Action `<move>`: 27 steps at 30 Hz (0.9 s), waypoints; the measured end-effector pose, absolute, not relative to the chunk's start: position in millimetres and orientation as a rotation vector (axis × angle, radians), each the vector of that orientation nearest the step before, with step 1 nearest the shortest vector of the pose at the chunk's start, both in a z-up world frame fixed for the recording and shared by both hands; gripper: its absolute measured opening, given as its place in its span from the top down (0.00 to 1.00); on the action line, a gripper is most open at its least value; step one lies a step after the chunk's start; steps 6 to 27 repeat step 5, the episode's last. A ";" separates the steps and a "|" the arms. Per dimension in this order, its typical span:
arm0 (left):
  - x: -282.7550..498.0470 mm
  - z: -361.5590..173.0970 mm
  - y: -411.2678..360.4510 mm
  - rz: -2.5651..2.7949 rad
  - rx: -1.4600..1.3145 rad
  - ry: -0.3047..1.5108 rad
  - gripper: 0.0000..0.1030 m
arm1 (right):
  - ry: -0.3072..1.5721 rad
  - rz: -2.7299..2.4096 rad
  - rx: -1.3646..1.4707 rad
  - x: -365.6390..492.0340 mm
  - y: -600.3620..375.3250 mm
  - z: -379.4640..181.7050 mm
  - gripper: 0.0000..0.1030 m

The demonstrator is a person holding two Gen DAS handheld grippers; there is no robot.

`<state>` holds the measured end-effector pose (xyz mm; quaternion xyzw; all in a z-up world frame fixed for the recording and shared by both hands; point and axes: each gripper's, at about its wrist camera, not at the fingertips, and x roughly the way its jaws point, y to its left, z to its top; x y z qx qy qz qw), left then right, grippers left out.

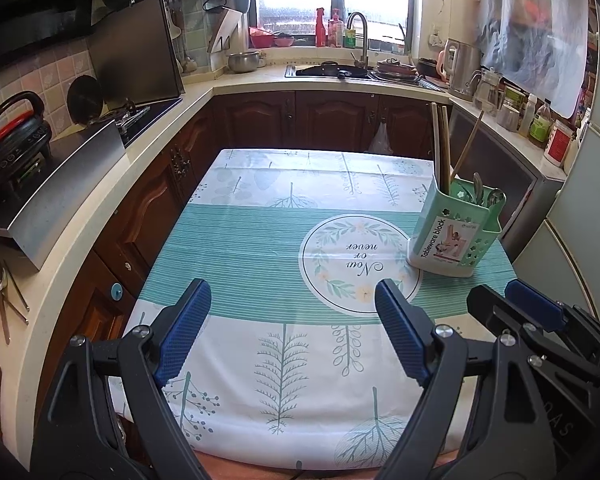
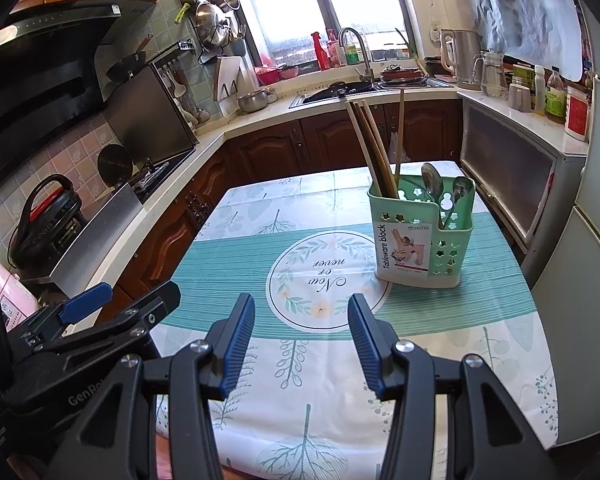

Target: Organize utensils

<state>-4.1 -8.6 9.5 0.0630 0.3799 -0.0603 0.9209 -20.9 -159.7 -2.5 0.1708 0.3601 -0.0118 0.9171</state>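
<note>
- While the left gripper (image 1: 292,332) hangs low in the bottom half of the left wrist view, its blue pads are spread wide with nothing between them. Bare tablecloth (image 1: 260,240) shows in the gap.
- The green utensil holder (image 1: 454,236) stands upright at the right of centre on that cloth, well apart from the pads. Chopsticks (image 1: 440,148) rise from its back compartment and spoons (image 1: 488,196) sit in the front one.
- No loose utensil lies on the cloth in this view, so I'd judge the sorting done or close to it. The sensible move is to check that everything has settled, and to keep clear of the tall sticks, which could tip the holder if nudged.
- The holder's sticker reads "Tableware block". The round print on the cloth reads "Now or never", upside down from here.
- The right gripper (image 1: 512,304) pokes in at the lower right edge. Its jaws can't be judged from this view.
- Over to the right wrist view: the right gripper (image 2: 302,340) sits at bottom centre, pads parted and empty.
- The utensil holder (image 2: 420,236) stands right of centre, apart from the pads, with chopsticks (image 2: 370,148) leaning left and spoons (image 2: 440,188) on the right side.
- Any approach should come in low at the body, not through the stick tops.
- "Tableware block" and "Now or never" both read again, and "GenRo…" is partly legible on the left gripper (image 2: 96,312) at lower left.
</note>
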 end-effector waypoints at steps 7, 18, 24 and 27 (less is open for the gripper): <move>-1.1 5.0 -5.7 -0.123 0.127 0.795 0.20 | 0.745 -0.023 0.352 -18.1 -157.5 -3.3 0.53; -1.1 5.0 -5.7 -0.123 0.127 0.795 0.20 | 0.745 -0.023 0.352 -18.1 -157.5 -3.3 0.53; -1.1 5.0 -5.7 -0.123 0.127 0.795 0.20 | 0.745 -0.023 0.352 -18.1 -157.5 -3.3 0.53; -1.1 5.0 -5.7 -0.123 0.127 0.795 0.20 | 0.745 -0.023 0.352 -18.1 -157.5 -3.3 0.53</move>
